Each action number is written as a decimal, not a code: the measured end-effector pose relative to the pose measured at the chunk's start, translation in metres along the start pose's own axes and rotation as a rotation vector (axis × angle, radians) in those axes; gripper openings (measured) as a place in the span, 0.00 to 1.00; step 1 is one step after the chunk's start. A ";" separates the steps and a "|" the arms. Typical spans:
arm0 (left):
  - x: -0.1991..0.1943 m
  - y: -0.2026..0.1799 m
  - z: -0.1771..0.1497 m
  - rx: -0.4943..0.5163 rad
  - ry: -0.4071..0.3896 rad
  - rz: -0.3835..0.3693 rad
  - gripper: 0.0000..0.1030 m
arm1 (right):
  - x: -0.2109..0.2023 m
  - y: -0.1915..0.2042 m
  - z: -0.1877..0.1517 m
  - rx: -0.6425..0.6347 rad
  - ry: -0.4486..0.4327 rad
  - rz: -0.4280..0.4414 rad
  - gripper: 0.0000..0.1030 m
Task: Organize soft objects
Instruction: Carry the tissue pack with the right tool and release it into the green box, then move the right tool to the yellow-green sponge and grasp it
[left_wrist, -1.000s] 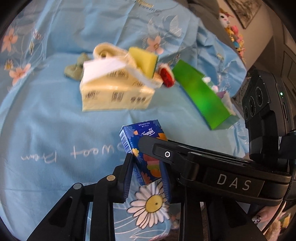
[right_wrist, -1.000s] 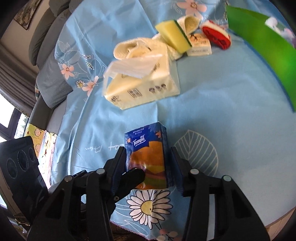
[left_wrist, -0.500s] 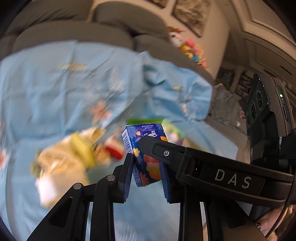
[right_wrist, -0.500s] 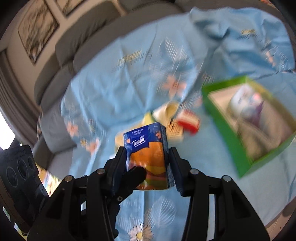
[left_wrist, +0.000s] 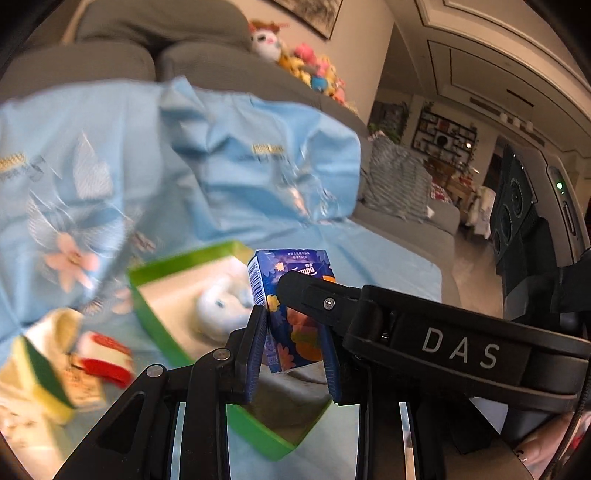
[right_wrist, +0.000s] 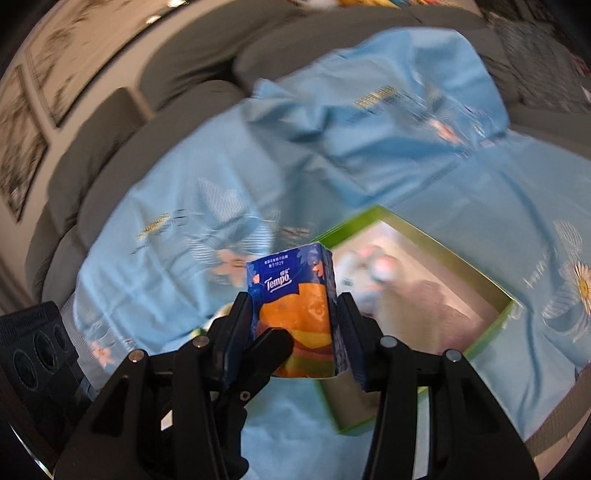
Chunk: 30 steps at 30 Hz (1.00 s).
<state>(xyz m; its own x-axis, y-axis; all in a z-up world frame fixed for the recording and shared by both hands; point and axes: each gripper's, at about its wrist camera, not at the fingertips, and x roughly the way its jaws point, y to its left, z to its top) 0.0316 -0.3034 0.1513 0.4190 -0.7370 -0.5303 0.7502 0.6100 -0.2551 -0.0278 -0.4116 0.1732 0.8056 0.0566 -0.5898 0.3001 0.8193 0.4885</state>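
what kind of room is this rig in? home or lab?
Almost certainly a home living room. A grey sofa with plush toys along its back, framed pictures on the wall, and a display shelf further back. The work surface is draped in a blue floral cloth.

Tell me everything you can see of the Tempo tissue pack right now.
The Tempo tissue pack is a small blue soft-wrapped packet with white lettering, an orange-yellow picture and a barcode on one side. It stands upright in the air, clamped between both the right gripper and left gripper, above the open green box on the blue floral cloth.
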 end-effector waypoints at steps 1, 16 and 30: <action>0.009 0.000 -0.002 -0.013 0.020 -0.011 0.28 | 0.003 -0.008 0.000 0.018 0.010 -0.014 0.46; 0.047 0.001 -0.024 -0.109 0.172 -0.063 0.28 | 0.040 -0.056 -0.009 0.124 0.130 -0.132 0.45; -0.019 0.021 -0.032 -0.157 0.100 0.007 0.62 | 0.020 -0.037 -0.012 0.062 0.071 -0.168 0.66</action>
<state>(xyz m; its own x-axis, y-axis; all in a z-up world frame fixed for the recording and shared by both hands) 0.0231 -0.2673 0.1298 0.3651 -0.7048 -0.6083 0.6552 0.6587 -0.3700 -0.0284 -0.4338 0.1355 0.7043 -0.0363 -0.7090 0.4598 0.7843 0.4165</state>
